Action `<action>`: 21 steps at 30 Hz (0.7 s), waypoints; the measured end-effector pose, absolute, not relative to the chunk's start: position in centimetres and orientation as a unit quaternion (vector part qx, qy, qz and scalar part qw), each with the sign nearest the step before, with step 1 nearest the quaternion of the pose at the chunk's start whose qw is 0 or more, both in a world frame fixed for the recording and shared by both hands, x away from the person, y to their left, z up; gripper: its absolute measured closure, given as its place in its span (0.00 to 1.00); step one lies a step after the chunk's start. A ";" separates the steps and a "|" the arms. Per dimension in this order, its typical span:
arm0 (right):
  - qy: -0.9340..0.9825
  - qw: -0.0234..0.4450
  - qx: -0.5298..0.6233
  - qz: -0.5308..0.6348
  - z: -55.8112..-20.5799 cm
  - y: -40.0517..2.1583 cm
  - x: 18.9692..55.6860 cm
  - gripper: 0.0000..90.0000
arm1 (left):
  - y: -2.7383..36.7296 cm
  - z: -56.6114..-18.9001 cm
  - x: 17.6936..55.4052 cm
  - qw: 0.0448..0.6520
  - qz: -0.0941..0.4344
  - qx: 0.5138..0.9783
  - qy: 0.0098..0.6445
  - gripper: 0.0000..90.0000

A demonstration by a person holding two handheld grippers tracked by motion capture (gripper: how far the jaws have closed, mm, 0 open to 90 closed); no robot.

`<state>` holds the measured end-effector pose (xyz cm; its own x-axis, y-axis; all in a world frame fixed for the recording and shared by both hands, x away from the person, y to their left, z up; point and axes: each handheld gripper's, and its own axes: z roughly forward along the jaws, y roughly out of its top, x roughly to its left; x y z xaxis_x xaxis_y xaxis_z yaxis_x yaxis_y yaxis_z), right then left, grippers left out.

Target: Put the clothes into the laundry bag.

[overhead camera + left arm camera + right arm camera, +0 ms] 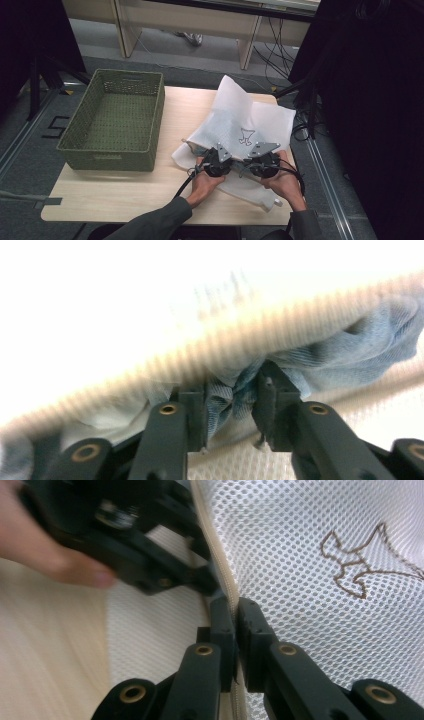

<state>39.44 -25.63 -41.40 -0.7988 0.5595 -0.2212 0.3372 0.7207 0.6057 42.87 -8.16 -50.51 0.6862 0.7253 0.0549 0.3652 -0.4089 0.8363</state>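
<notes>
Pinching blue cloth (345, 347): left tool (231, 400) | right tool (236, 630): clamping mesh bag (300, 545) edge

A pale wooden table (125, 195) fills the middle of the frame. On its left part stands a green woven basket (114, 120). At centre right lies a white mesh bag (240, 125) with a small dark outline figure on it, one corner lifted toward the upper middle. Below it, two hands come from the bottom edge, the left gripper (216, 161) and right gripper (263, 159) side by side against the bag's near edge.
</notes>
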 end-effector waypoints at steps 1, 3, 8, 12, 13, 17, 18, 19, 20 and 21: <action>0.905 0.193 0.251 0.283 -41.3 -25.6 39.3 0.97 | -8.5 -50.4 43.0 0.446 0.216 0.792 0.356 0.77; 0.905 0.183 0.248 0.293 -41.2 -25.5 39.4 0.97 | -8.7 -50.1 43.4 0.465 0.222 0.774 0.367 0.78; 0.910 0.177 0.239 0.287 -41.6 -25.0 39.5 0.97 | -9.1 -51.0 44.4 0.458 0.220 0.777 0.371 0.77; 0.913 0.150 0.258 0.280 -42.8 -25.1 39.8 0.97 | -8.1 -51.2 44.0 0.456 0.193 0.790 0.361 0.63; 0.910 0.145 0.268 0.281 -43.2 -25.1 39.8 0.97 | -7.7 -51.0 43.9 0.449 0.186 0.794 0.365 0.56; 0.910 0.131 0.278 0.279 -44.4 -24.9 40.3 0.96 | -6.1 -50.4 43.2 0.441 0.182 0.801 0.362 0.44; 0.910 0.130 0.279 0.277 -44.5 -24.9 40.3 0.96 | -5.6 -50.3 43.0 0.438 0.180 0.806 0.355 0.42; 0.911 0.128 0.280 0.274 -44.7 -25.0 40.5 0.96 | -5.0 -50.2 42.7 0.434 0.188 0.808 0.352 0.40; 0.911 0.127 0.281 0.274 -44.8 -25.0 40.5 0.96 | -4.5 -50.2 42.5 0.436 0.177 0.807 0.358 0.38; 0.911 0.129 0.284 0.271 -45.0 -25.0 40.7 0.96 | -4.1 -50.2 42.3 0.430 0.174 0.811 0.357 0.36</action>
